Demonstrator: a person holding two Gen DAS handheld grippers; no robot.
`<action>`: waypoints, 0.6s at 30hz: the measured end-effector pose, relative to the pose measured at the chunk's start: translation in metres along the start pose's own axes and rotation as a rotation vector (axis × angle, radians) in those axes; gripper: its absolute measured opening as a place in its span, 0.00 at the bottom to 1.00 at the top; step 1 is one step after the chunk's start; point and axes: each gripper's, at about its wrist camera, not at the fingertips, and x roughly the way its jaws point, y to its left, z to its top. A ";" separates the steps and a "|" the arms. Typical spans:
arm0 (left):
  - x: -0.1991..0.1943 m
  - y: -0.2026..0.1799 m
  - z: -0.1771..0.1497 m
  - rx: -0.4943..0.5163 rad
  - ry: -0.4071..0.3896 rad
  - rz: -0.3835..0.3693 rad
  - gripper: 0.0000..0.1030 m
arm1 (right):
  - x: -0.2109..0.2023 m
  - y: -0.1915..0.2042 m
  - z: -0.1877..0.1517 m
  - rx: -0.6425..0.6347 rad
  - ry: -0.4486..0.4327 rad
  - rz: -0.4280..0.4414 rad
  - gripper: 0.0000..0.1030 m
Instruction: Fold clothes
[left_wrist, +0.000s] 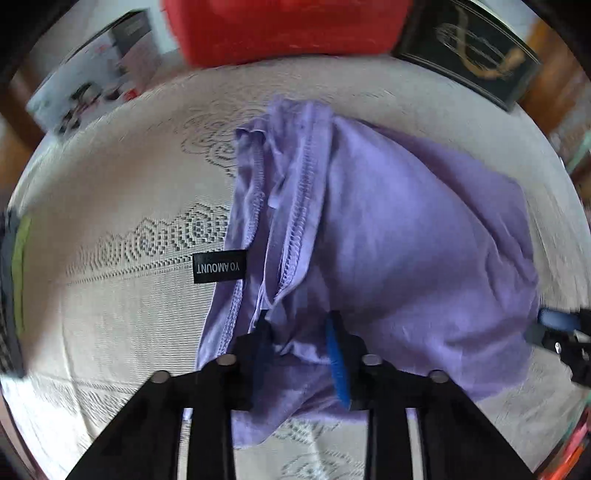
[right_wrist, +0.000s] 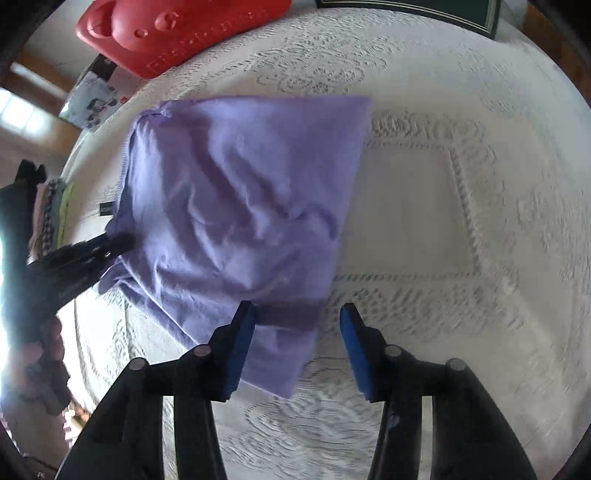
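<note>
A lilac garment (left_wrist: 406, 236) with a black label (left_wrist: 218, 268) lies partly folded on a white lace tablecloth (left_wrist: 122, 206). My left gripper (left_wrist: 301, 332) is shut on the garment's near edge, bunched cloth between its blue pads. In the right wrist view the garment (right_wrist: 236, 199) lies as a rough rectangle, and the left gripper (right_wrist: 110, 243) grips its left edge. My right gripper (right_wrist: 297, 314) is open, its jaws wide apart over the garment's near right corner, holding nothing. It also shows at the right edge of the left wrist view (left_wrist: 557, 325).
A red plastic case (left_wrist: 284, 26) stands at the table's far edge, with a dark framed box (left_wrist: 476, 51) to its right and a printed carton (left_wrist: 96, 74) to its left. A stack of folded clothes (right_wrist: 55, 206) lies at the left.
</note>
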 end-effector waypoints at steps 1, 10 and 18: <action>-0.004 0.002 -0.004 0.006 -0.007 -0.007 0.14 | 0.003 0.003 -0.002 0.014 -0.006 -0.017 0.46; -0.014 0.039 -0.046 -0.065 0.023 -0.024 0.08 | 0.009 0.026 -0.020 -0.065 -0.058 -0.138 0.14; -0.058 0.022 -0.038 -0.025 -0.106 -0.066 0.23 | -0.017 0.014 -0.030 -0.087 -0.132 -0.068 0.56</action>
